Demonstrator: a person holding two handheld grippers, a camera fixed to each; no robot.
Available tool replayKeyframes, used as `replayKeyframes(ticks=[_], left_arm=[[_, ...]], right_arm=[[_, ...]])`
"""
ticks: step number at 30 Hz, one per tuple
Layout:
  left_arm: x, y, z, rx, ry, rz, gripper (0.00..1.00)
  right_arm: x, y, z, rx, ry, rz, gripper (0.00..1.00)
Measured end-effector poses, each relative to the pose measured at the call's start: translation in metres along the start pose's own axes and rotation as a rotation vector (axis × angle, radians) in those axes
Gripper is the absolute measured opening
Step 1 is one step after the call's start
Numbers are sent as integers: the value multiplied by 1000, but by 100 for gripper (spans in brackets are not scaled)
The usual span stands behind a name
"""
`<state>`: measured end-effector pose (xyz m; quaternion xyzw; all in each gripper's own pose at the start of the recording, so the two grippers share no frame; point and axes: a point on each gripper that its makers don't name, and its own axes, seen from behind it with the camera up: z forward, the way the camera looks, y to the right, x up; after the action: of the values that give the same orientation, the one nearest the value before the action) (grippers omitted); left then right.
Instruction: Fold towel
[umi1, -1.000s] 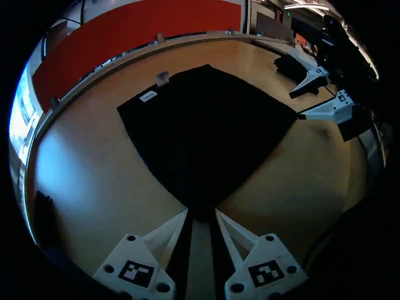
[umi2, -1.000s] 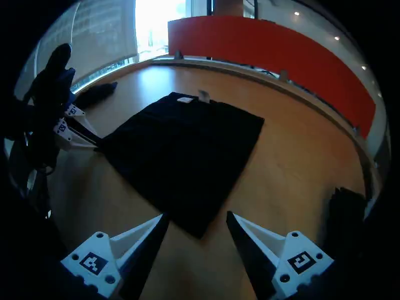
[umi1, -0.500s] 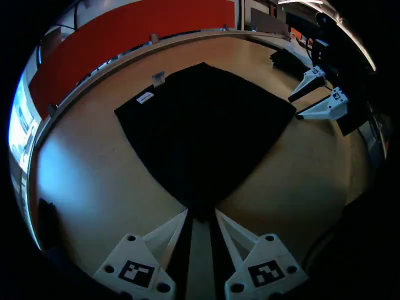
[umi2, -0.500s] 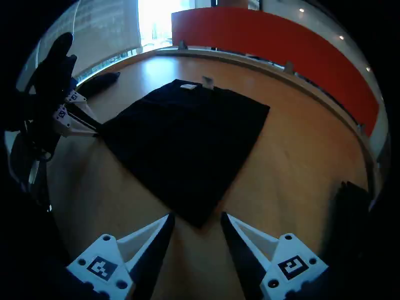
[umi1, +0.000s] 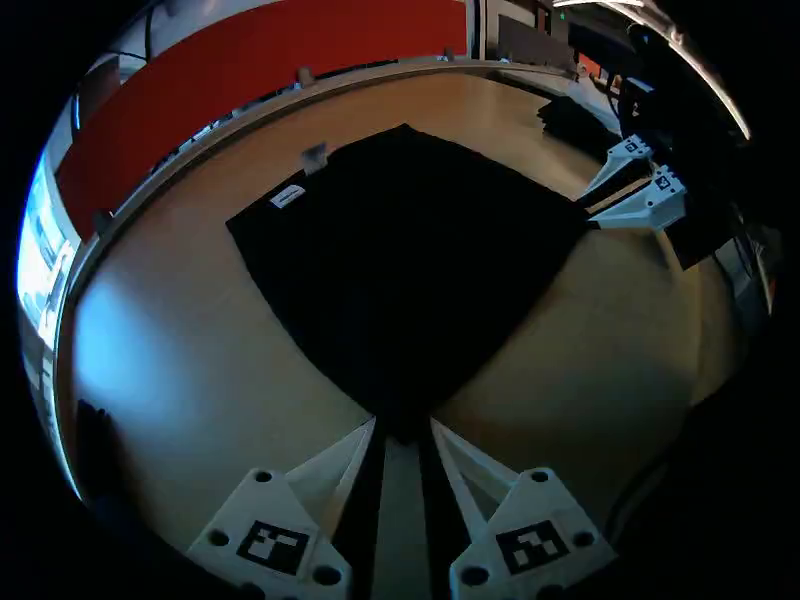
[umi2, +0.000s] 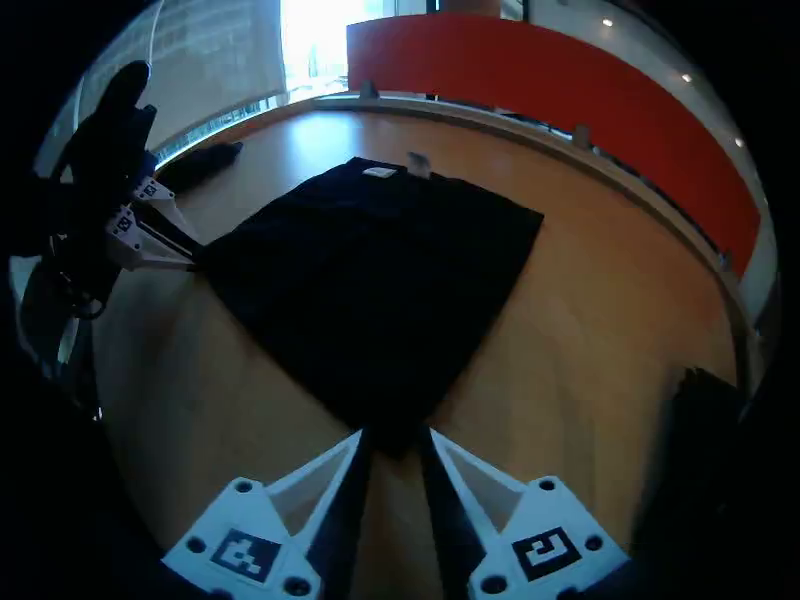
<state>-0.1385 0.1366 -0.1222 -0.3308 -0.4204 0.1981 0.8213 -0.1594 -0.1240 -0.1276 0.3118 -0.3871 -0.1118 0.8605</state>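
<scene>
Black towel (umi1: 410, 250) is laid out flat on the wooden bench (umi1: 180, 380) and is viewed corner-on. A small white label (umi1: 287, 196) is noted near its far left edge.

Left gripper (umi1: 403, 425): jaws are drawn narrow, and the nearest corner of the towel is pinched between them, low at the bench surface.

Right gripper (umi2: 395, 438): jaws are likewise narrow and closed on the neighbouring corner. The cloth is seen dark between the two white fingers.

In the right gripper view the left gripper is seen at the towel's left corner. It is held by a hand (umi2: 105, 150) that is made out only as a dark shape. In the left gripper view the right gripper is seen at the towel's right corner.

The far edge of the bench is bordered by a raised rim, with a red panel (umi1: 270, 60) behind it. A dark heap of cloth (umi1: 570, 110) is noted on the bench beyond the right gripper, apart from the towel.
</scene>
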Motion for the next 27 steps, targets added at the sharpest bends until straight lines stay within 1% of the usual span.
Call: replayKeyframes(ticks=[4, 8, 10, 16, 21, 27], left_arm=[[0, 0, 0, 1, 0, -1, 22], [-1, -2, 0, 7, -3, 1, 22], [-1, -3, -1, 8, -4, 0, 21], [-1, -4, -1, 7, -7, 7, 8], [2, -4, -2, 13, -3, 21, 8], [8, -6, -10, 21, 12, -16, 8]], right_arm=[[0, -2, 0, 6, -3, 6, 20], [2, -4, -1, 17, -3, 16, 16], [3, -5, -2, 22, 1, 19, 15], [7, -10, -4, 26, 9, 16, 13], [11, -12, -5, 21, 15, 21, 13], [24, -11, -14, 26, 47, 49, 13]])
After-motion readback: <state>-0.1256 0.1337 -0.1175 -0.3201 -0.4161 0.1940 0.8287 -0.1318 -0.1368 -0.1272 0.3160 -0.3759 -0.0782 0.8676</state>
